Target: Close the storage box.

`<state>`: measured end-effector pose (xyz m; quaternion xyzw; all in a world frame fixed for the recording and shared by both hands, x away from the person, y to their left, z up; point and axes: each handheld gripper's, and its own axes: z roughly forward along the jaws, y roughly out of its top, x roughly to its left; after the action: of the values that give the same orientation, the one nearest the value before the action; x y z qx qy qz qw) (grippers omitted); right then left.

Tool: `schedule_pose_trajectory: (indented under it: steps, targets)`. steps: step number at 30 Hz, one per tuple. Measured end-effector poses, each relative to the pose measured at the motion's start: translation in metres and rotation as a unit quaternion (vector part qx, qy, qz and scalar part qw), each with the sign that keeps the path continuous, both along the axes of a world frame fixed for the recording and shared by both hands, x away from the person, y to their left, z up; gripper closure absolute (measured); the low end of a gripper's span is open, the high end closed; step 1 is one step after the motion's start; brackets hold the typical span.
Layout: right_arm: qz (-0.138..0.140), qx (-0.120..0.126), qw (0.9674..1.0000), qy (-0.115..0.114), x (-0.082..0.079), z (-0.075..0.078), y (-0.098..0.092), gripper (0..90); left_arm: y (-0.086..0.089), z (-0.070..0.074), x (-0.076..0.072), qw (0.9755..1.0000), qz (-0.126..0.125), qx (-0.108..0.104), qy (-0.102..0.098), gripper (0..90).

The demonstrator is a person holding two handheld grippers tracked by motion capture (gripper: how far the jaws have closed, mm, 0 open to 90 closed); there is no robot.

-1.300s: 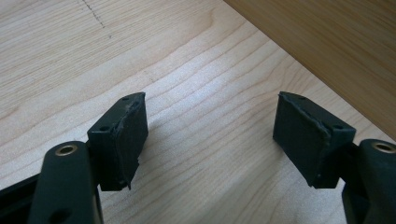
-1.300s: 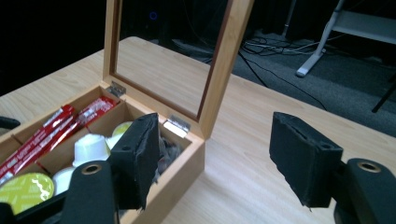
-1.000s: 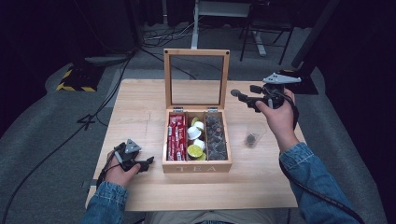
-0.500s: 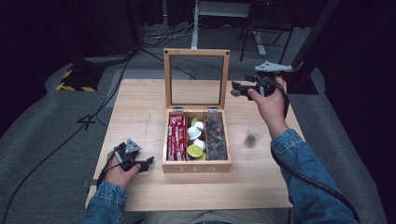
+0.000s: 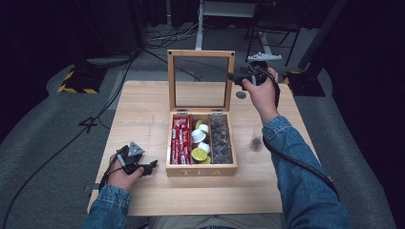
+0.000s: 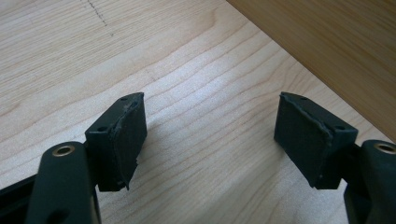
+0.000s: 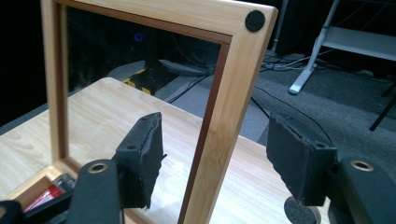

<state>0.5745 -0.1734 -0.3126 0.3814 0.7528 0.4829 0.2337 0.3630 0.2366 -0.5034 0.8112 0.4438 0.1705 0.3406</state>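
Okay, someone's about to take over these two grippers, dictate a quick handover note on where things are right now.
Right gripper: open, jaws either side of the upright lid frame of the tea box, not closed on it.
Left gripper: open, empty, resting on the table left of the box.
Box is open; red packets, pods and dark pods fill three compartments.
One small dark item lies on the table right of the box.
Likely left: closing the lid.

- Small dark object (image 5: 256,142) on the table at 3 o'clock of the tea box (image 5: 201,170): too small to identify.
- Dark-filled right compartment (image 5: 221,141): contents indistinct.
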Motion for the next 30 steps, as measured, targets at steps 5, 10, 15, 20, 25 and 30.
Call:
schedule_pose_trajectory:
  steps: [5,10,15,20,25,30]
  targets:
    - [-0.008,0.006,0.9999,0.004,0.012,-0.002,0.007,36.8,0.000,0.000,0.000,1.0000,0.000,0.000,-0.001,25.6]
    - [-0.009,0.007,0.9999,0.003,0.023,-0.003,0.014,37.5,0.000,0.000,0.000,1.0000,-0.002,0.001,0.000,25.5]
    - [-0.007,0.016,0.9998,0.011,0.033,-0.006,0.018,42.0,0.000,0.000,0.000,1.0000,-0.002,0.001,0.000,25.5]
    - [-0.008,0.014,0.9998,0.012,0.037,-0.009,0.022,50.0,0.000,0.000,0.000,1.0000,-0.002,0.001,0.000,25.5]
    - [-0.015,0.012,0.9997,0.012,0.037,-0.009,0.022,51.6,0.000,0.000,0.000,1.0000,-0.002,0.002,0.000,25.5]
    - [-0.015,0.019,0.9996,0.015,0.034,-0.006,0.019,55.0,0.000,0.000,0.000,1.0000,-0.001,0.001,0.000,25.5]
